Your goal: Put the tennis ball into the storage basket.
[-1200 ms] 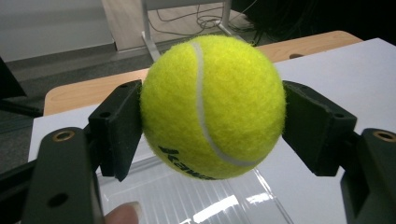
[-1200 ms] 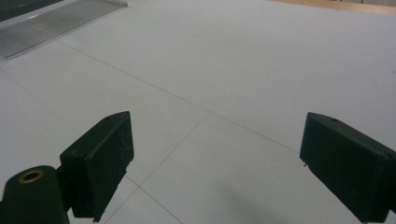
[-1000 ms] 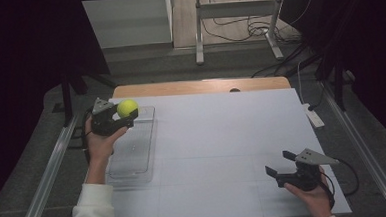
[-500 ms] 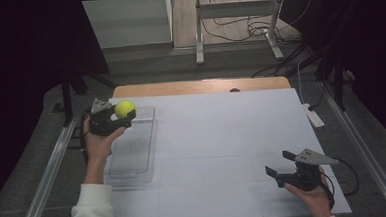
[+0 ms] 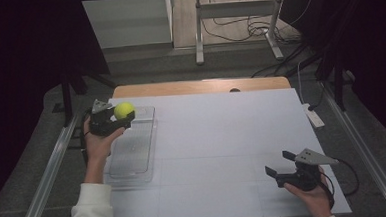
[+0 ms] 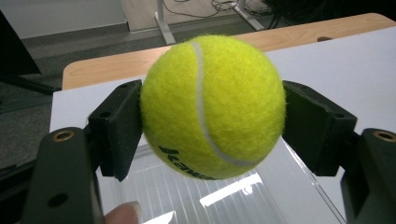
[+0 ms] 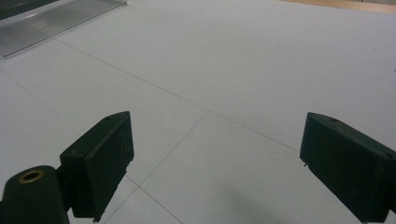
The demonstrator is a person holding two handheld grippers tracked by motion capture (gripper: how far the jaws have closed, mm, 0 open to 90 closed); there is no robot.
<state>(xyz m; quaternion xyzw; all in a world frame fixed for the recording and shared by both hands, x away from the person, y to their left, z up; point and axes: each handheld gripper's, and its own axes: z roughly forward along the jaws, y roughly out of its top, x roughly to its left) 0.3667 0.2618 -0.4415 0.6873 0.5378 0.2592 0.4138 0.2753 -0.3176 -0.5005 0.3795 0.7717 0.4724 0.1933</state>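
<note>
The left gripper [image 5: 123,118] clamps a fuzzy yellow-green tennis ball [image 6: 212,106] above the far end of the clear plastic tray [image 5: 132,156] at the table's left. Black lettering sits low on the ball, partly readable, starting "Kaw". Near right, the right gripper [image 7: 215,168] gapes wide, empty, over the white tabletop [image 5: 222,137].

Tennis ball [image 6: 212,105] bears partial dark lettering, roughly "Kawa".

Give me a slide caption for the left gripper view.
Left gripper clamps a yellow tennis ball above a clear tray.
</note>
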